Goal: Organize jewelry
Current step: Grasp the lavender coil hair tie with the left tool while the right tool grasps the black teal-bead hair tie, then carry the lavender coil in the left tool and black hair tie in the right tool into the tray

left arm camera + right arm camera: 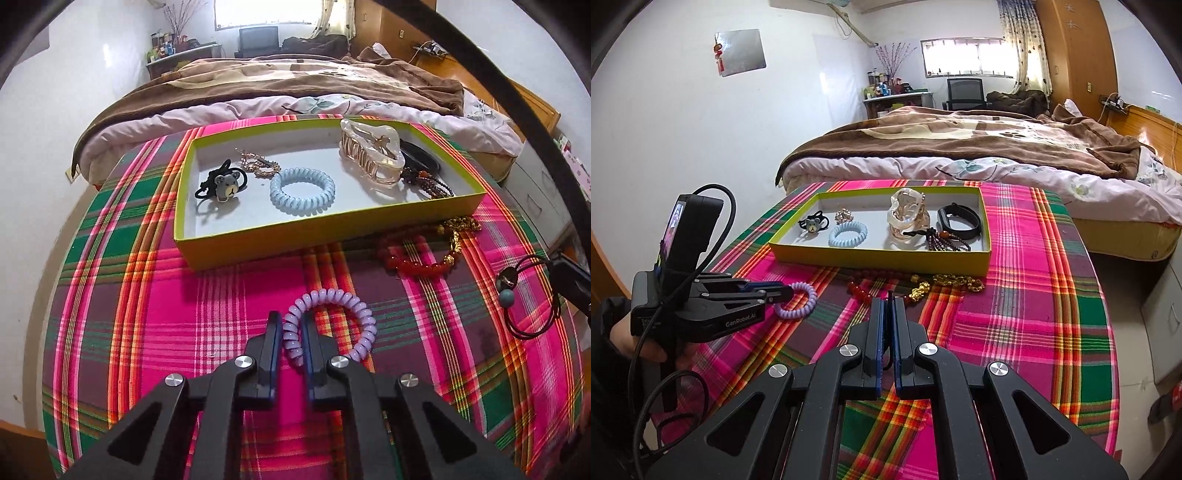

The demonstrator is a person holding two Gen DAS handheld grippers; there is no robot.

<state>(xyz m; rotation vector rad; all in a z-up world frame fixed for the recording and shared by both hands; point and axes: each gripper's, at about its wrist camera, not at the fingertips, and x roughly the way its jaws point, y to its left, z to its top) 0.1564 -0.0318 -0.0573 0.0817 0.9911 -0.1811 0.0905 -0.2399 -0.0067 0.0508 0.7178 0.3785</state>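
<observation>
The lilac spiral hair tie (328,325) is clamped at its 9 o'clock side by the left gripper (291,332), one finger inside the loop and one outside, so the springy coil is pinched through its wall rather than squeezed flat. It appears to be just above the plaid tablecloth (147,332), short of the tray; whether it is touching the cloth cannot be told.

The right gripper (888,314) is seen nearly closed on a thin black elastic hair tie (532,295), whose loop and blue bead hang at 3 o'clock in the left wrist view.

The yellow-rimmed tray (258,242) lies at 12 o'clock. A bear hair tie (221,184), a blue spiral hair tie (302,190), a clear claw clip (373,155) and a black band (958,218) are already laid in it, spaced apart.

A red bead bracelet (413,258) and a gold chain (460,230) are left on the cloth just beside the tray's near wall, presumably awaiting transfer.
</observation>
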